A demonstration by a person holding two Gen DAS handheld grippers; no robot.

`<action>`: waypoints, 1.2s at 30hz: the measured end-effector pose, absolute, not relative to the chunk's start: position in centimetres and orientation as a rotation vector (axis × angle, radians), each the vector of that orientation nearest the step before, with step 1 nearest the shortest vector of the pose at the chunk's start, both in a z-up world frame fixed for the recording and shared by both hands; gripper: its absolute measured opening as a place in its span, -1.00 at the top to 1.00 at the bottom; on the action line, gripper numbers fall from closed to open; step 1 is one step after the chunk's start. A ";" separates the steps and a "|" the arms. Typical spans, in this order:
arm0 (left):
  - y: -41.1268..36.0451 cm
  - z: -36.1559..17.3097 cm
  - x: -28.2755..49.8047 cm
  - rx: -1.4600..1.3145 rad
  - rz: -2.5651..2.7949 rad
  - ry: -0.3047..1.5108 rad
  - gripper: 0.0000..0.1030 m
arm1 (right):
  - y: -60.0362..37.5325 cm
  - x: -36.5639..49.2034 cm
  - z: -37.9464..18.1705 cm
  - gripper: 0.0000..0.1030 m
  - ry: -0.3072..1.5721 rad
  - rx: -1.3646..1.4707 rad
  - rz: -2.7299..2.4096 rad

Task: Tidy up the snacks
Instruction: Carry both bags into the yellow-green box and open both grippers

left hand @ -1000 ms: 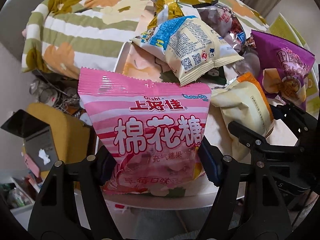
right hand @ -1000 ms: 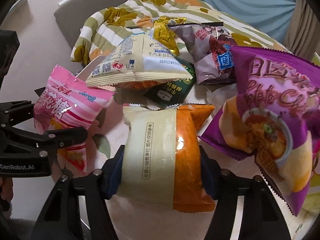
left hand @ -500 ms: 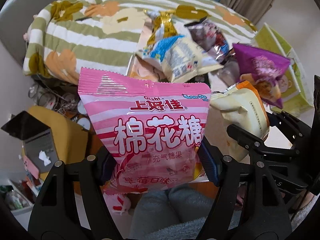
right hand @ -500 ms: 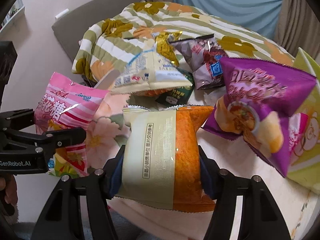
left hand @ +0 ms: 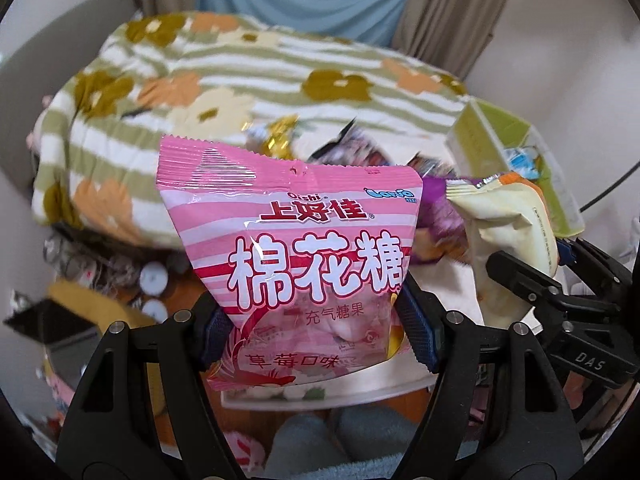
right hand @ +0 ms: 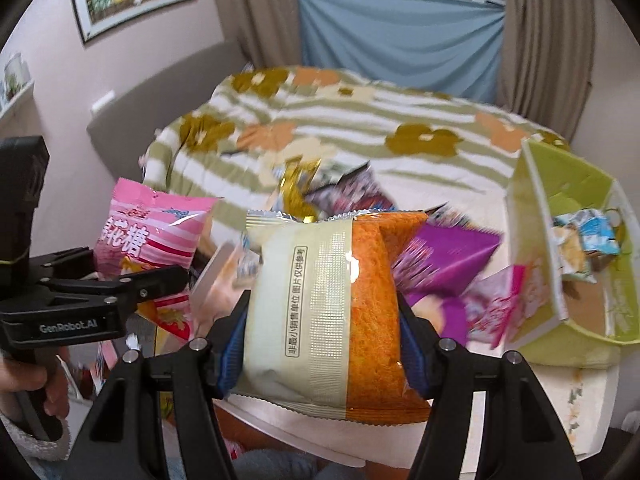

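While my left gripper [left hand: 316,340] clamps the pink plastic marshmallow bag [left hand: 296,248] between its jaws, my right gripper [right hand: 320,340] squeezes the cream-and-orange cake packet [right hand: 332,304]; beyond both jaws lies the blurred snack pile [right hand: 344,196].

Pink marshmallow bag [left hand: 296,264] and orange cake packet [right hand: 332,308]: both lifted clear of the snack pile [right hand: 340,196], which now sits smaller, mid-frame.
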State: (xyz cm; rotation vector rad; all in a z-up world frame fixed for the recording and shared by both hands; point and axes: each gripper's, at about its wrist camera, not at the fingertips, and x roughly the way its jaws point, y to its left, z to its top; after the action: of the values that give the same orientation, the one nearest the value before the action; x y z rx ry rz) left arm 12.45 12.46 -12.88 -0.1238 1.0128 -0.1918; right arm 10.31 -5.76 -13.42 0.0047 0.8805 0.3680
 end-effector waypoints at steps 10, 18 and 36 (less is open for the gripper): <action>4.1 -8.9 15.6 -0.108 -0.311 0.932 -0.35 | -14.7 10.6 -9.2 -0.17 0.806 0.098 0.230; -7.9 -7.6 18.3 -0.105 -0.400 0.908 -0.35 | -25.5 11.5 -8.0 -0.17 0.795 0.149 0.126; -27.2 -14.2 25.1 -0.055 -0.436 1.052 -0.39 | -40.7 16.0 -10.1 -0.17 0.830 0.227 0.076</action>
State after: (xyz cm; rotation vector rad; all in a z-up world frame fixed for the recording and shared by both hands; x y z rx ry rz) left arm 25.10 -27.25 -14.23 -0.0551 1.0516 -0.4357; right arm 16.00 -40.68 -10.09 0.2273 0.8296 0.0764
